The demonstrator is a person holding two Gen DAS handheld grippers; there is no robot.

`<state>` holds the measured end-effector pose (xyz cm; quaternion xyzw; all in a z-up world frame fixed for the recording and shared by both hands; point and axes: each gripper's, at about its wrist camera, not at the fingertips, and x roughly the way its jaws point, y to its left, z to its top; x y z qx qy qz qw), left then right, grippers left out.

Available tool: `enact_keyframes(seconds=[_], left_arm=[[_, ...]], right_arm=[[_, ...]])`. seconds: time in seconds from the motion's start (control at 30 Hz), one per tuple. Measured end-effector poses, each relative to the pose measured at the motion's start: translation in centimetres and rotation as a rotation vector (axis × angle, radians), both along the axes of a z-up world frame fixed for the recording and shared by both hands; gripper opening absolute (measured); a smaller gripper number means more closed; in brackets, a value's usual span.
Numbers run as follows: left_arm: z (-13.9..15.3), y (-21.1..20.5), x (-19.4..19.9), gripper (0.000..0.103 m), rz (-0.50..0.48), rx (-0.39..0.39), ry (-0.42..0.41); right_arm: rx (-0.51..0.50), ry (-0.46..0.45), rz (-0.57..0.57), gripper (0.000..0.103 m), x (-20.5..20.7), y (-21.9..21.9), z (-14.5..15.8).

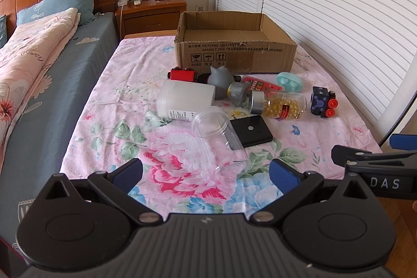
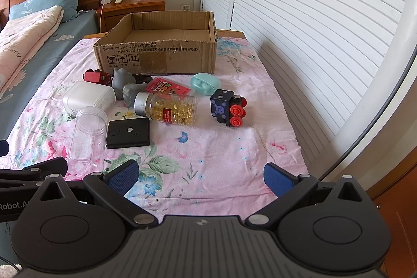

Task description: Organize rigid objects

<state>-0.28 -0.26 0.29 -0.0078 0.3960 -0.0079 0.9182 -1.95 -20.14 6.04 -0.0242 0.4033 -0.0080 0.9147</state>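
Note:
An open cardboard box stands at the far end of the floral sheet. In front of it lie a white container, a clear plastic jar, a black power bank, a bottle of yellow capsules, a toy train, a grey figurine, a red toy, a red packet and a teal case. My left gripper is open just short of the clear jar. My right gripper is open and empty.
A bed with a blue sheet and pink quilt lies to the left. A wooden nightstand with a small fan stands behind. White louvred doors run along the right side.

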Motion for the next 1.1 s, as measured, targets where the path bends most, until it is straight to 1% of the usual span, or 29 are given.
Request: enact_keyframes(seconds=[0.53,0.8,1.0,1.1], left_arm=[[0.1,0.0,0.4,0.102,-0.007,-0.007,-0.005],[-0.1,0.0,1.1,0.102,-0.015,0.005,-0.002],[-0.3,-0.1,1.7,0.102,-0.036,0.005,-0.006],[-0.3,-0.3,2.1,0.102,-0.048,0.017,-0.007]], right_arm=[[-0.015,-0.01,0.003,0.103,0.3,0.0,0.2],[-0.035,-0.009,0.008,0.103,1.0,0.3,0.1],[-0.035,-0.007,0.012,0.103,1.4,0.1,-0.1],[-0.046,-0.007,0.013,0.103,1.8,0.2,-0.1]])
